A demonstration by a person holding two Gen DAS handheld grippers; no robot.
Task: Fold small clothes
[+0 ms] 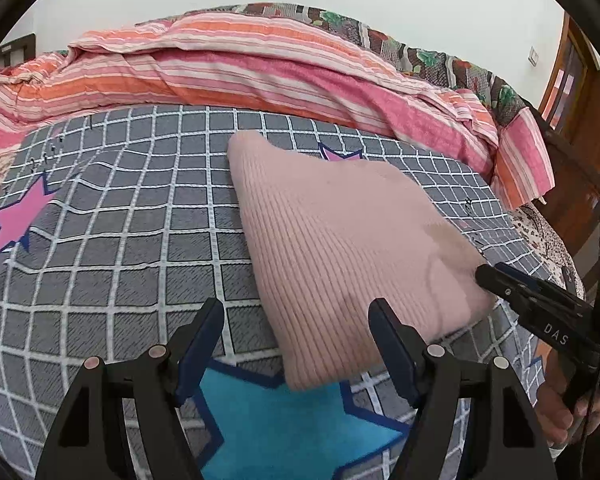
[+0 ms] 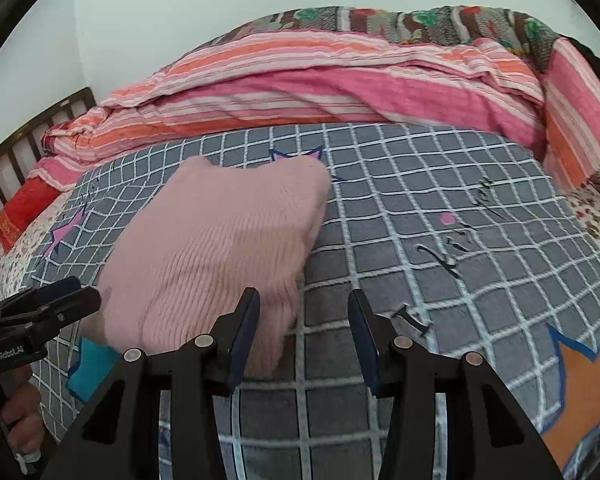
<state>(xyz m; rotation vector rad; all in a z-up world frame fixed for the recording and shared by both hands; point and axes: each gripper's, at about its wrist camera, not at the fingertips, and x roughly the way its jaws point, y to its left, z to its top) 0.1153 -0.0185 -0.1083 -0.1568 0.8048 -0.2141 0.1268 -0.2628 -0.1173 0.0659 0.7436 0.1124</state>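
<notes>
A folded pink ribbed knit garment (image 1: 340, 236) lies on the grey checked blanket (image 1: 132, 216); it also shows in the right wrist view (image 2: 216, 248). My left gripper (image 1: 296, 316) is open and empty, with its fingers on either side of the garment's near left corner, just above it. My right gripper (image 2: 303, 308) is open and empty at the garment's near right edge. The right gripper shows from the side in the left wrist view (image 1: 500, 280), touching the garment's right edge. The left gripper shows in the right wrist view (image 2: 56, 300).
A rolled pink and orange striped quilt (image 1: 260, 76) lies along the back of the bed. The blanket (image 2: 440, 240) has star prints, blue (image 1: 284, 420), pink (image 1: 16, 220) and orange (image 2: 580, 392). A wooden headboard (image 2: 32, 140) stands at the left, wooden furniture (image 1: 572, 92) at the right.
</notes>
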